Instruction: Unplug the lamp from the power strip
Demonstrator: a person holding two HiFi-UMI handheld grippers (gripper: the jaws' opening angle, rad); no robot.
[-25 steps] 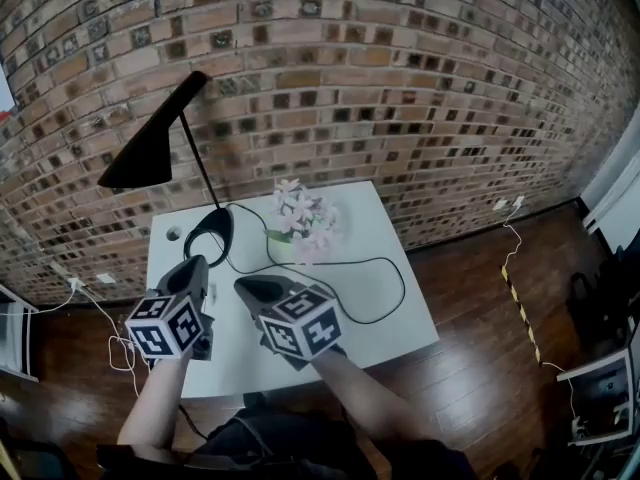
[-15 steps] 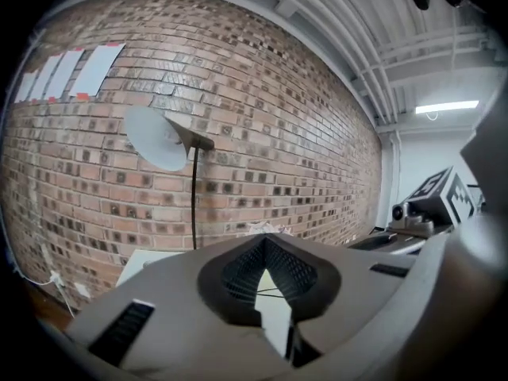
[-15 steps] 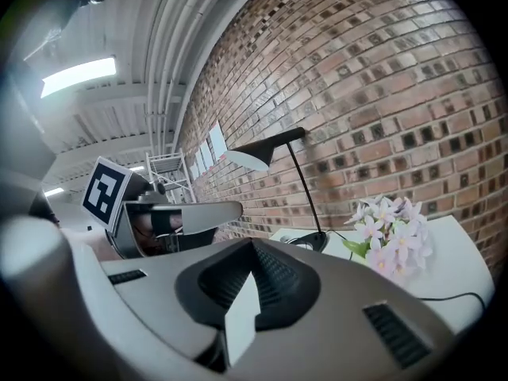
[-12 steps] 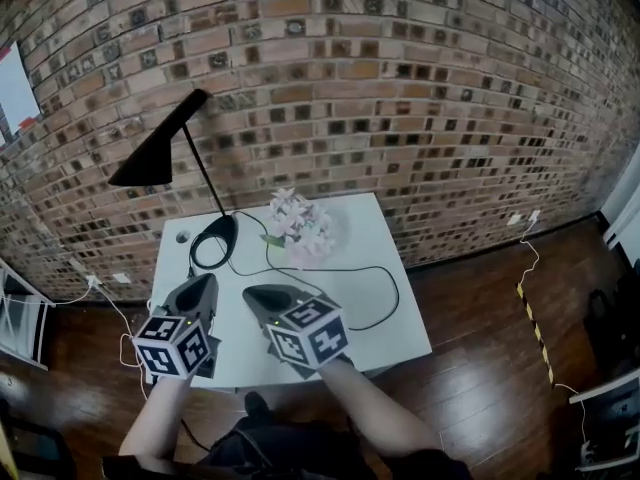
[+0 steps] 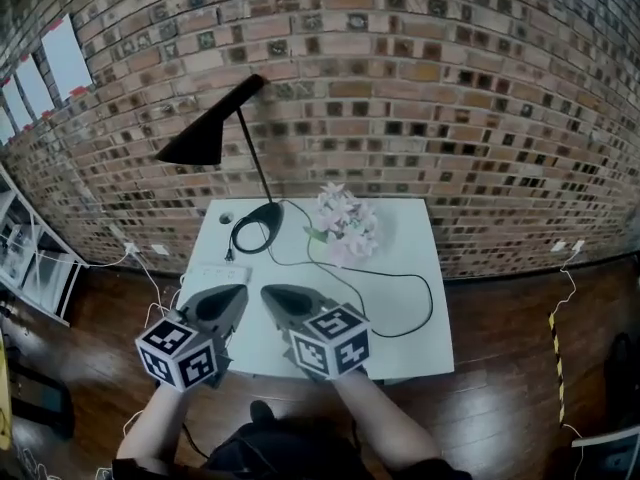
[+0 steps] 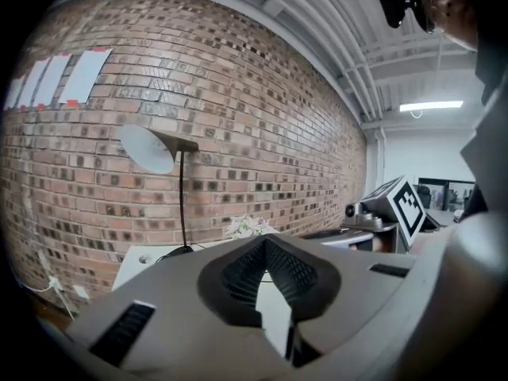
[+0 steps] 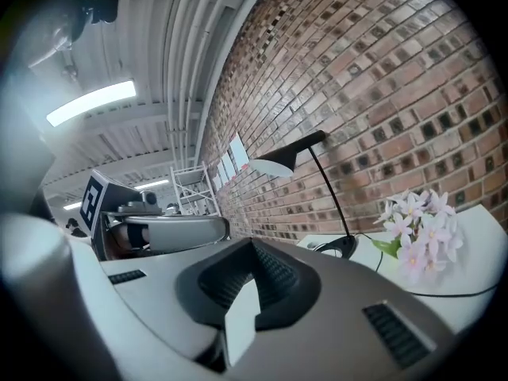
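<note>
Jaws closed, empty, on left gripper (image 5: 243, 291), right gripper (image 5: 267, 291)

The rough, matt red-brown brick wall (image 5: 420, 78) stands at twelve o'clock of the smooth white rectangular tabletop (image 5: 400, 230). The slim black metal lamp (image 5: 203, 144) looks matt. At four o'clock, the dark wooden floor (image 5: 510, 368) is glossy. The left gripper (image 5: 236, 293) and right gripper (image 5: 272, 294) are matt grey plastic, with ribbed black pads (image 6: 238, 272).

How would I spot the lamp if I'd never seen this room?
Find the small white table against the brick wall. At its far left corner stands the black lamp: a thin slanted stem and a cone shade, taller than the pink flowers beside it.
</note>
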